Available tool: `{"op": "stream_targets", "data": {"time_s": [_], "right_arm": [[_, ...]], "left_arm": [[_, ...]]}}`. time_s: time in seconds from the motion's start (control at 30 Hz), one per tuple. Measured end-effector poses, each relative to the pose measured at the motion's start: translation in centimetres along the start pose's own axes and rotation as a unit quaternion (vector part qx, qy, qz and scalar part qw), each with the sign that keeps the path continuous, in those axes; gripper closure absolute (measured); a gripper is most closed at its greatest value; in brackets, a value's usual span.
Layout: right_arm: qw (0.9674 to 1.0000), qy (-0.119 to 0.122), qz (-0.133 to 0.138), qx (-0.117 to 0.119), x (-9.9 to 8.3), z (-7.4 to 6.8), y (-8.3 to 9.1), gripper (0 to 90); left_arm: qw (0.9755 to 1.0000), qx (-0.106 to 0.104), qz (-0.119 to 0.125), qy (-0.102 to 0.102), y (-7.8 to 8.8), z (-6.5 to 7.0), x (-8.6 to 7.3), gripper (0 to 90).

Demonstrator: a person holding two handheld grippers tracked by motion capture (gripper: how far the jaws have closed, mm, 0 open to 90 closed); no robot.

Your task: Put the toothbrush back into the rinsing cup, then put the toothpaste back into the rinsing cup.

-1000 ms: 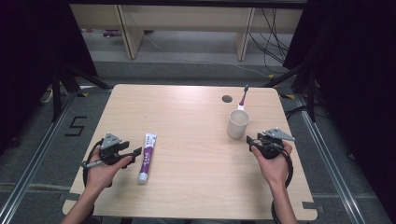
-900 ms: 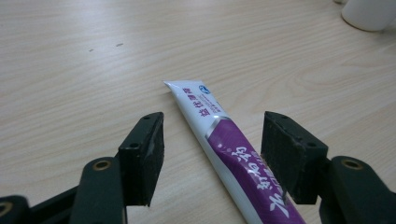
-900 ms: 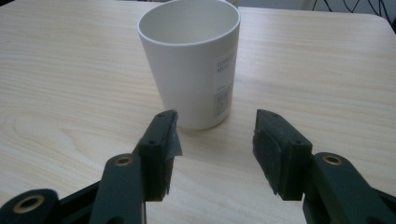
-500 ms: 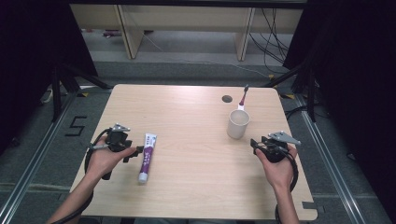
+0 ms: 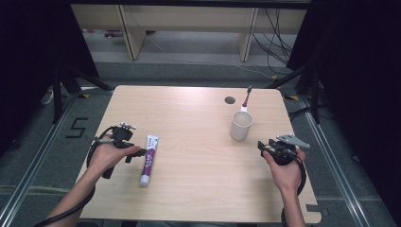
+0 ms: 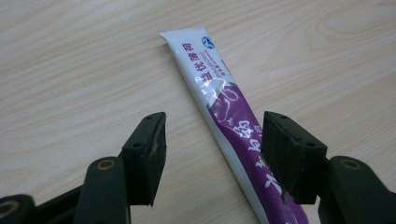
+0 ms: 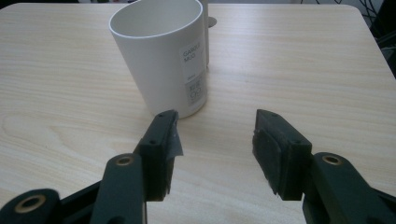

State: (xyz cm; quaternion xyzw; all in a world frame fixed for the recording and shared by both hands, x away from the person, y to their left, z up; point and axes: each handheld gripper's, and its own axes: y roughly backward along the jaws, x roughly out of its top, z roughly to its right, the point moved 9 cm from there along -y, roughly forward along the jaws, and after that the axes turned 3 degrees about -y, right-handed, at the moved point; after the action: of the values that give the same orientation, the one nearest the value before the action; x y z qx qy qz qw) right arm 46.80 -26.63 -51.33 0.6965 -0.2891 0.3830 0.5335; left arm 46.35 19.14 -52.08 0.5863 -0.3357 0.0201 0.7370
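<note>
Compared with the frame one second earlier, the left gripper (image 5: 137, 152) has shifted toward the toothpaste tube (image 5: 148, 159), and its jaw tips now stand just beside the tube's middle; the tube itself has not moved. The right gripper (image 5: 265, 146) and the white mug (image 5: 241, 126) hold the same positions as before. The left hand (image 5: 109, 156) grips its tool from the left side of the wooden table (image 5: 189, 198), forearm entering from the bottom left corner, jaws pointing toward the tube. In the left gripper view the jaws stand wide apart over the table, nothing clamped; the tube (image 6: 224, 116) lies flat, running diagonally between them and passing under the right-hand pad without visible contact. The right hand (image 5: 285, 169) holds its tool level near the right edge of the table, jaws wide and empty, aimed toward the mug (image 7: 161, 56), which stands upright just ahead. A toothbrush (image 5: 246, 99) leans out of the mug.
</note>
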Motion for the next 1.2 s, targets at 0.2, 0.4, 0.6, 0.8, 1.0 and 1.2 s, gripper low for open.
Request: {"op": "stream_targets", "data": {"time_s": [0.2,0.4,0.6,0.8,1.0,1.2], "right_arm": [[0.9999,-0.004,0.004,0.011,0.4,-0.6,-0.3,50.4],[0.9999,0.001,0.002,0.015,0.6,-0.7,-0.4,50.3],[0.9998,-0.015,0.002,0.014,0.6,-0.4,0.2,50.2],[0.9997,-0.019,0.006,0.016,0.7,-0.2,0.4,50.1],[0.9998,-0.011,-0.008,0.014,0.6,-0.6,0.3,49.9],[0.9995,-0.022,-0.005,0.022,0.5,-1.4,0.0,49.8]], "left_arm": [[0.9995,-0.001,-0.03,0.002,-0.1,0.3,0.1,40.4],[0.9987,-0.002,-0.05,0.01,-0.6,1.0,0.5,39.8],[0.9974,0.001,-0.072,0.003,-1.3,1.0,0.7,39.7],[0.9943,0.006,-0.107,0.002,-1.9,0.8,0.7,39.4],[0.9915,0.011,-0.129,0.011,-2.7,0.8,0.8,39.0],[0.9895,0.008,-0.144,0.011,-3.4,1.4,1.0,38.8]]}}
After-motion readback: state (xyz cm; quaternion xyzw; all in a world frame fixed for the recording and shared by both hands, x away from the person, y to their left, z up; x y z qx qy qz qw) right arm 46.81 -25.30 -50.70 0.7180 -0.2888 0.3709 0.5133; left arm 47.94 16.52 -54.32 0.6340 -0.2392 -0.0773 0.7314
